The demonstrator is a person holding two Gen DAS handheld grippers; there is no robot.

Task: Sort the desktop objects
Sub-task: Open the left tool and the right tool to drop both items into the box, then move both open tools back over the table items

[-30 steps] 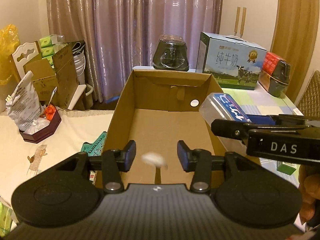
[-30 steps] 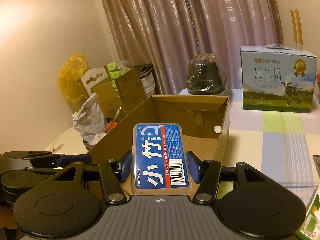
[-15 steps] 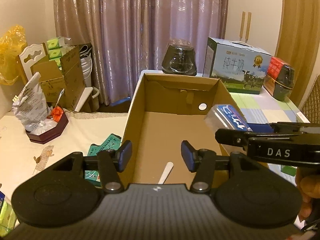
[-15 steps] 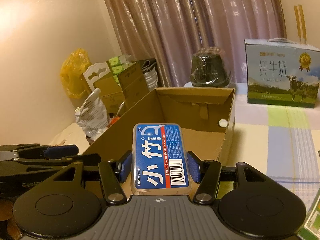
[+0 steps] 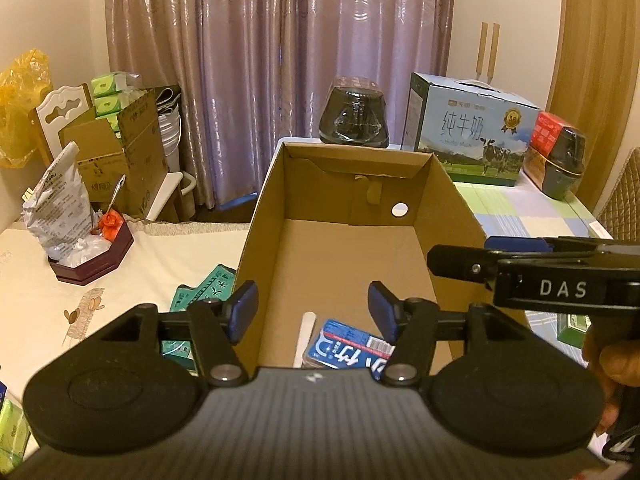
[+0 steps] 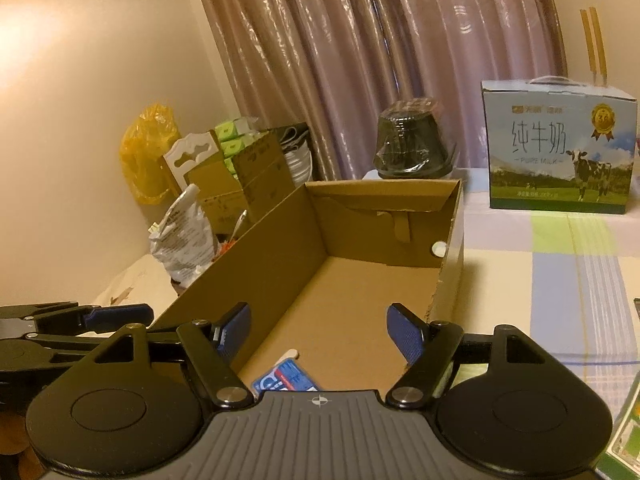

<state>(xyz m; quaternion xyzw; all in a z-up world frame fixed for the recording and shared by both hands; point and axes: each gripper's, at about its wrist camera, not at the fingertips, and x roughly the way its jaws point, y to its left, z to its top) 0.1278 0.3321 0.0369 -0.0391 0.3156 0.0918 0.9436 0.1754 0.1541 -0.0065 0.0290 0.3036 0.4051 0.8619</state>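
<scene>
Grippers first: the left gripper and the right gripper both hang over the near end of the cardboard box with jaws opening and nothing between the pads. Just beyond and below them, at the bottom centre of both views, the blue floss-pick case lies flat on the box floor beside a pale stick, its long axis slanting toward lower right. Judging by what remains, the coming move points lower left in the left view, to the green packets on the table just outside the box wall, nearer the left hand's claw.
</scene>
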